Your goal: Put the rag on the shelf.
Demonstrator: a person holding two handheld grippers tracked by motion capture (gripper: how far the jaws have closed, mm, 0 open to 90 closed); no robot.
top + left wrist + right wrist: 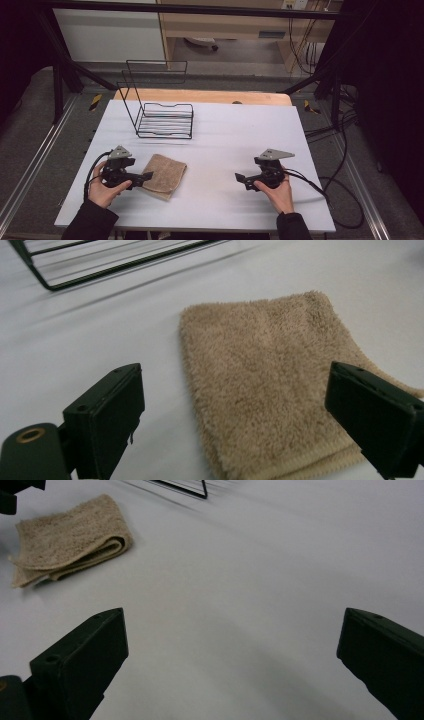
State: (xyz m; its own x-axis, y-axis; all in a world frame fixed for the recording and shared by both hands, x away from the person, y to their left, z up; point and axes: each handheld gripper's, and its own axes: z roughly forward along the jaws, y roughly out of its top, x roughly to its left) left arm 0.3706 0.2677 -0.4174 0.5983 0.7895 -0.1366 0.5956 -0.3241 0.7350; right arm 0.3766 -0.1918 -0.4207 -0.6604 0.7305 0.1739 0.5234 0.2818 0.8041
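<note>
The left gripper (235, 415) has its jaws spread wide over the near edge of a folded beige towel (270, 385). The right gripper (232, 665), jaws likewise apart, hovers over bare white surface (230, 135). A black wire rack (162, 112) stands farther back.

On the worktop (225, 145) the wire rack (165, 120) stands at the far left, near the back edge. Nearer the person, left of centre, lies the folded towel (164, 175), well in front of the rack. The left gripper (145, 176) sits just left of the towel, its tips over the towel's near left edge, the towel between its spread jaws in the left gripper view. Over on the right, well apart from the towel, the right gripper (240, 178) hangs above bare worktop, pointing left toward it.
</note>
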